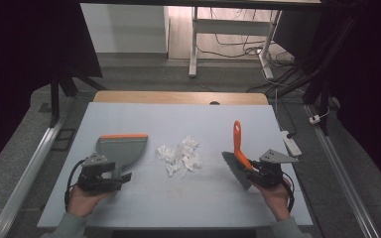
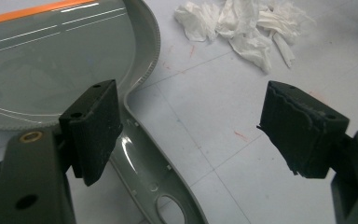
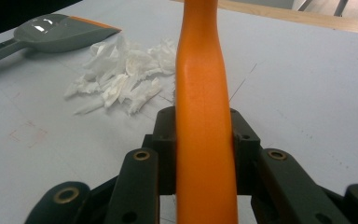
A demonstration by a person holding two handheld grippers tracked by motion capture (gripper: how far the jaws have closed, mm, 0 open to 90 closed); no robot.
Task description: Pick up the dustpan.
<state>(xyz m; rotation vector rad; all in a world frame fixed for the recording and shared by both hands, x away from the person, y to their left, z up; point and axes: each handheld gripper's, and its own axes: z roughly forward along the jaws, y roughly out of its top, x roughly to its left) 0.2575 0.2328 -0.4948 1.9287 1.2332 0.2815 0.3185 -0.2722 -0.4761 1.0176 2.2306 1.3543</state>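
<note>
The brush [image 1: 239, 158] is in the right gripper [image 1: 264, 173], at the right side of the table [image 1: 129, 208]. Its orange handle rises away from the person and its grey bristles hang toward the table on the side of the paper scraps. In the right gripper view the jaws are pressed flat against both sides of the orange handle [image 3: 203, 140], clamped on it, with the handle running straight up between them.

The dustpan [image 1: 120, 148] lies flat on the table at the left, its orange-edged lip at the far side and its grey handle pointing back toward the person. The pan is bare inside; the left gripper view shows only reflections on its grey floor [image 2: 51, 70].

The left gripper [image 1: 101, 176] sits at the near end of the dustpan's handle. In its own view the jaws stand wide apart: one pad [image 2: 93, 128] is right beside the handle [image 2: 154, 177], and whether it touches cannot be told; the other pad is well off over bare table. Nothing is gripped.

A pile of torn white paper scraps [image 1: 181, 156] lies loose on the table between the dustpan and the brush, apart from both. None of the scraps are in the pan.

A white power strip [image 1: 291, 143] lies at the table's right edge, beyond the right gripper.
</note>
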